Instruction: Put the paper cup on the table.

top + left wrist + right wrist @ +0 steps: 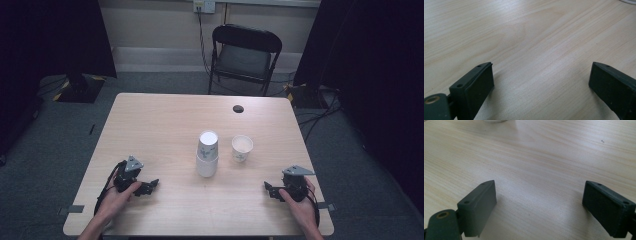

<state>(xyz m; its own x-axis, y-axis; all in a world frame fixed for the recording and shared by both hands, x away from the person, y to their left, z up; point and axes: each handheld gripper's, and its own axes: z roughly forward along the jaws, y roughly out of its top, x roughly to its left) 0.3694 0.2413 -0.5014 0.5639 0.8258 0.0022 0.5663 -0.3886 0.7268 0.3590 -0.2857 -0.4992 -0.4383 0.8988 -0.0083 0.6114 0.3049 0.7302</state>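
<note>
I saw a stack of white paper cups (207, 154) standing mouth-down at the table's center. At its three o'clock, just beside it, a single white cup (242, 148) stood upright, mouth open.

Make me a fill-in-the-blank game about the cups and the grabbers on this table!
1. The stack of cups stands upside down, and the single cup beside it stands ____.
2. The left gripper and the right gripper both have their fingers wide ____.
3. Between the fingers of the right gripper you see bare ____.
4. Behind the table stands a black folding ____.

Missing words: upright; open; table; chair
</note>
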